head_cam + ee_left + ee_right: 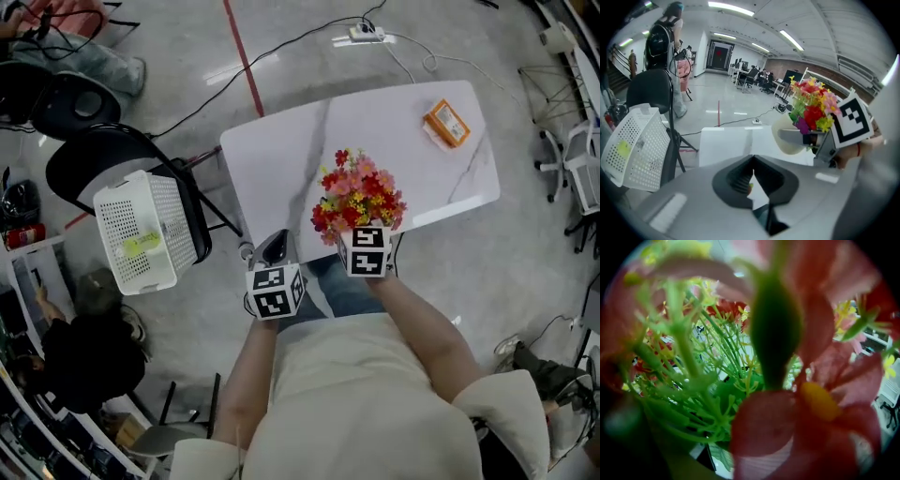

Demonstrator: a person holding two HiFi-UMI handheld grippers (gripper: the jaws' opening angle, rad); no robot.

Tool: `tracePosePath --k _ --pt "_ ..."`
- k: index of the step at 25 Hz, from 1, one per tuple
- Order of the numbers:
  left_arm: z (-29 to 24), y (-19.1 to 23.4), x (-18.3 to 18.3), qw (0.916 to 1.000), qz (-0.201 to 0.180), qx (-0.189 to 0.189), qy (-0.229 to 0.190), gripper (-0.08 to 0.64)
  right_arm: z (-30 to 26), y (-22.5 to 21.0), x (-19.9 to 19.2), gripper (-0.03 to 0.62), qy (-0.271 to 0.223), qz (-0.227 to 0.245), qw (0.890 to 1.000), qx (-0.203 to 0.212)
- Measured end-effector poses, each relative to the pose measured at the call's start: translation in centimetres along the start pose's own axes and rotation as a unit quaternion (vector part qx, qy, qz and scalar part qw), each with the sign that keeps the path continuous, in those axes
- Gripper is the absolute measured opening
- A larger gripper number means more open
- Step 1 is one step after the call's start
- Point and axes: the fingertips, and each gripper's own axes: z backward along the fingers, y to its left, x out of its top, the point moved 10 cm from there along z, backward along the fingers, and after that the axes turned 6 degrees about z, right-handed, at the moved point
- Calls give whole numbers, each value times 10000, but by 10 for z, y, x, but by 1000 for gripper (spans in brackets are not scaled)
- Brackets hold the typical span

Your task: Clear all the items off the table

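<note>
A bunch of red, pink and yellow artificial flowers [359, 197] in a cream pot [785, 138] hangs at the near edge of the white marble table [281, 159]. My right gripper [362, 231] is shut on the pot, one grey finger lying across its side. Petals and green stems [778, 380] fill the right gripper view and hide the jaws there. An orange box [446, 123] lies flat at the table's far right corner. My left gripper [274, 248] hovers by the near left corner, shut with nothing in it [752, 159].
A white perforated basket [141, 230] sits on a black chair [103, 159] to the left of the table, with a yellow-green item inside. A power strip [366, 36] and cables lie on the floor beyond. More chairs and a person are at the far left.
</note>
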Motion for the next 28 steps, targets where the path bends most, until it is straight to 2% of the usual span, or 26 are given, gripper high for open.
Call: tracePosePath --k 8,20,28 --pt "35 34 2 9992 239 199 -246 8 14 54 32 518 -179 645 9956 651" --pt "87 108 17 9937 688 621 -627 8 20 126 76 518 -292 1172 9868 1076" --pt "116 145 17 9911 814 758 -727 8 19 180 96 518 -369 1470 9775 1468"
